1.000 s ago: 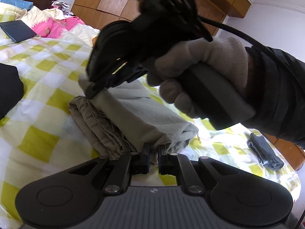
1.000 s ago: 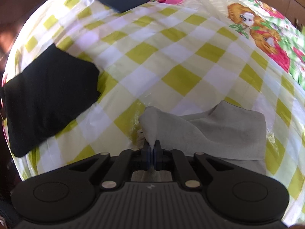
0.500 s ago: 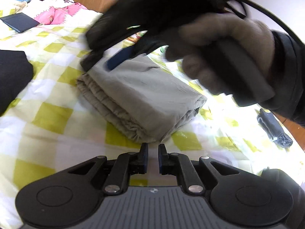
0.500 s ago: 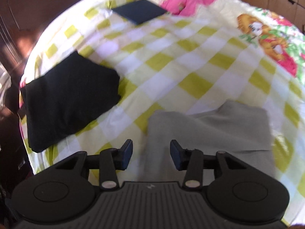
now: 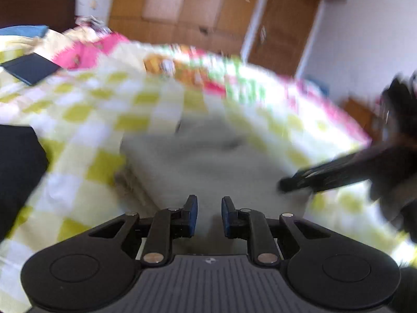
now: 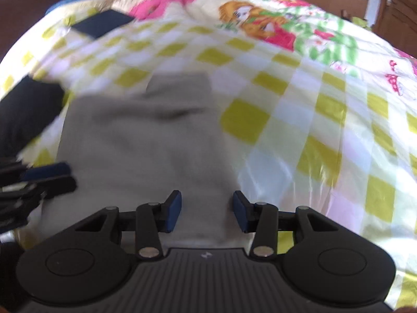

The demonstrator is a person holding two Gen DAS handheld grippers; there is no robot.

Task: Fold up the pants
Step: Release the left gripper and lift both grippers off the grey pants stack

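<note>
The grey pants [image 5: 208,161] lie folded into a thick rectangle on the yellow-checked bedspread [image 5: 86,112]; they also show in the right wrist view [image 6: 146,140]. My left gripper [image 5: 209,217] is open and empty just over the near edge of the pants. My right gripper [image 6: 206,211] is open wider and empty, above the near end of the pants. The right gripper's fingers [image 5: 312,180] show blurred at the right of the left wrist view. The left gripper's fingers [image 6: 44,180] show at the left edge of the right wrist view.
A black folded garment [image 5: 18,172] lies left of the pants, also in the right wrist view [image 6: 23,112]. A dark blue folded item [image 5: 28,67] lies farther back, next to a pink cartoon-print quilt [image 6: 260,23]. Wooden wardrobes [image 5: 208,13] stand behind the bed.
My right gripper opened, let go of the pants' corner and swung from left to right of the pile. My left gripper opened a little and drew back. Both views are blurred by motion.
</note>
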